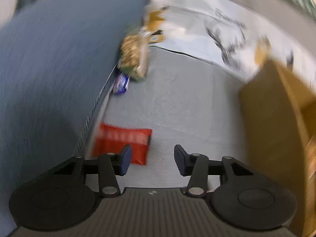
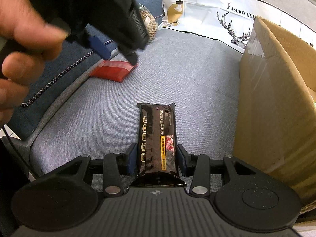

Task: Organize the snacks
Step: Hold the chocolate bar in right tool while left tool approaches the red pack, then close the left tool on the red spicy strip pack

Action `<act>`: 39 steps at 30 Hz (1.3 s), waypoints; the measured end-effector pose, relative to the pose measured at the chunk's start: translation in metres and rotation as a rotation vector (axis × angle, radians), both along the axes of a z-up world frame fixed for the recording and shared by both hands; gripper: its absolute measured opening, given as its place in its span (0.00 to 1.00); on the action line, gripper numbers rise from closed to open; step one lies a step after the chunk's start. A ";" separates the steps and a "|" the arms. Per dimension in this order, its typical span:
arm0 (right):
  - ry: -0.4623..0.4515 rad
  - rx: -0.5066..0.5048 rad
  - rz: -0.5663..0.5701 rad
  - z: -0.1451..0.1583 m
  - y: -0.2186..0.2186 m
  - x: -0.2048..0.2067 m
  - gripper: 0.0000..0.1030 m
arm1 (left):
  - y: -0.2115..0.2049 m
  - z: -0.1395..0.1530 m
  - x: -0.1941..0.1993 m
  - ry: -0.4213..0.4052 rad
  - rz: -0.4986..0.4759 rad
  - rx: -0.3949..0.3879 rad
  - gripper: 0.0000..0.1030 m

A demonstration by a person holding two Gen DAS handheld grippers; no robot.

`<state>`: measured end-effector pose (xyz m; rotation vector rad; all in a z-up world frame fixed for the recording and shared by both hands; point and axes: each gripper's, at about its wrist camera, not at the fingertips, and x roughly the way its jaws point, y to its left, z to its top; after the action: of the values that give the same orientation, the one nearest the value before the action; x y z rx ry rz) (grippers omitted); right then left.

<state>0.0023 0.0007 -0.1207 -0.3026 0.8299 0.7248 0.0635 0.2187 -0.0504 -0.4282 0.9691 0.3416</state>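
Right gripper [image 2: 157, 159]: clamped on dark snack pack [image 2: 157, 138], pads pressing both long sides, pack pointing forward above grey sofa seat [image 2: 177, 75]. Just to the right, open cardboard box [image 2: 276, 98], standing on the seat's right edge; probably the destination. Left gripper [image 1: 153, 159]: jaws apart, nothing between them, hanging over red snack pack [image 1: 122, 144], which lies at the seat's left edge against blue cushion [image 1: 49, 69]. Farther back along that edge, small blue packet [image 1: 120, 84] and bag of pale snacks [image 1: 134, 57].

Risks, as judgement: thin slippery wrapper sliding out during transfer; pack end catching on box rim; red pack pushed under cushion by a low approach.
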 end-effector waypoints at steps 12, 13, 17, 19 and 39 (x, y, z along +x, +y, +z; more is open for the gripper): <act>0.000 0.038 -0.057 0.004 0.002 0.011 0.44 | 0.046 -0.019 -0.018 0.024 0.474 -0.255 0.78; 0.004 0.038 -0.063 0.004 0.002 0.013 0.44 | 0.048 -0.020 -0.016 0.018 0.500 -0.257 0.80; 0.039 0.038 -0.073 0.001 0.004 0.019 0.44 | 0.049 -0.025 0.000 0.031 0.523 -0.253 0.81; 0.047 0.038 -0.068 0.001 0.004 0.020 0.45 | 0.045 -0.028 0.009 0.060 0.529 -0.212 0.82; 0.060 0.033 -0.046 0.000 0.005 0.023 0.46 | 0.001 -0.018 0.033 0.202 0.098 0.084 0.45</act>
<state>0.0250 0.0055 -0.1209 -0.2320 0.8786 0.7067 0.0969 0.2200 -0.0686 -0.3700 1.1281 0.5199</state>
